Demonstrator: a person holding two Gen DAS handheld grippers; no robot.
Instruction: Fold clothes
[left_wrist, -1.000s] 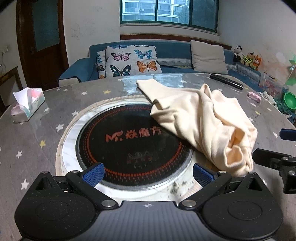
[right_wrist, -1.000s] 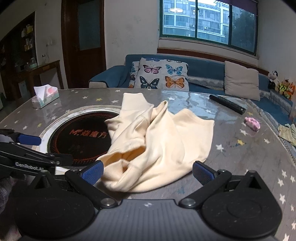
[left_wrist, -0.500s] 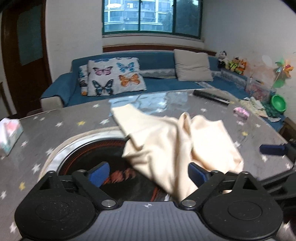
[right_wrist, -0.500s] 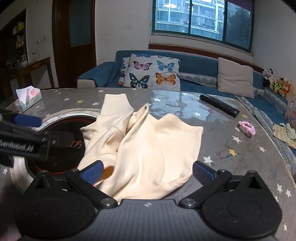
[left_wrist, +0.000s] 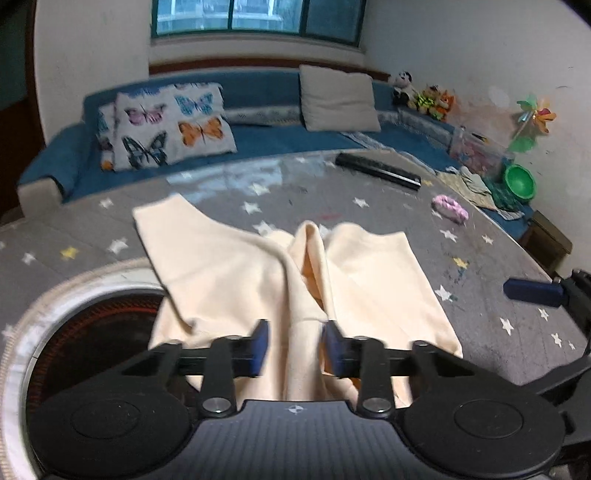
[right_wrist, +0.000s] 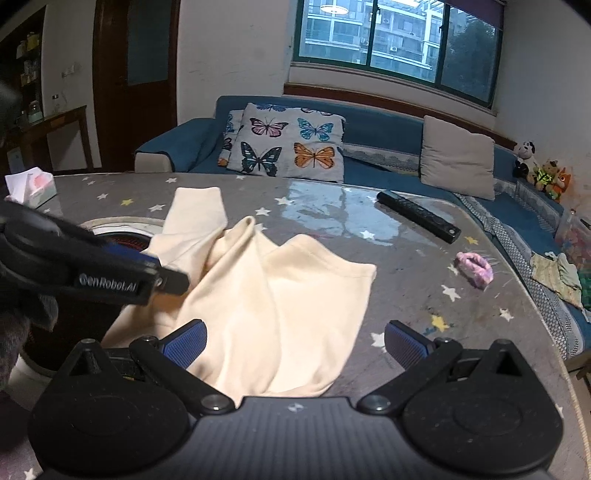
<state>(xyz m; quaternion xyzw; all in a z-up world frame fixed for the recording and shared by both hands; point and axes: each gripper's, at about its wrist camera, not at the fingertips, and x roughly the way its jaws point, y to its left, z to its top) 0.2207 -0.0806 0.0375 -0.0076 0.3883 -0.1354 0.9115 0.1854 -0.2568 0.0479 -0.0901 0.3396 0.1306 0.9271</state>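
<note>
1. While its jaws are closing, the left tool (left_wrist: 294, 345) has a raised fold of the crumpled cream-coloured fabric garment (left_wrist: 258, 280) between its blue pads (left_wrist: 260, 345); a gap seems to remain at each pad, so the fold is not yet pinched.
2. That garment lies bunched on the grey star-patterned round bench (right_wrist: 424, 295), reaching from the near edge toward the middle, one flat part stretching toward the far edge.
3. Its near left portion drapes over the black round cooktop with red rings (left_wrist: 92, 332), which is set into the bench inside a pale ring.
4. The right tool (right_wrist: 295, 345) stands released, jaws wide, above the garment's near hem; its left pad (right_wrist: 186, 341) is over the cloth and its right pad over bare bench, neither one gripping.
5. From the right wrist view the left tool shows as a black body at the left side, over the garment's left part.
6. Near the far right edge lie a long black remote control (right_wrist: 417, 216) and, closer in, a small pink fuzzy hair tie (right_wrist: 474, 267), both well apart from the garment.
7. At the far left edge sits a tissue box with a white tissue sticking up (right_wrist: 31, 186).
</note>
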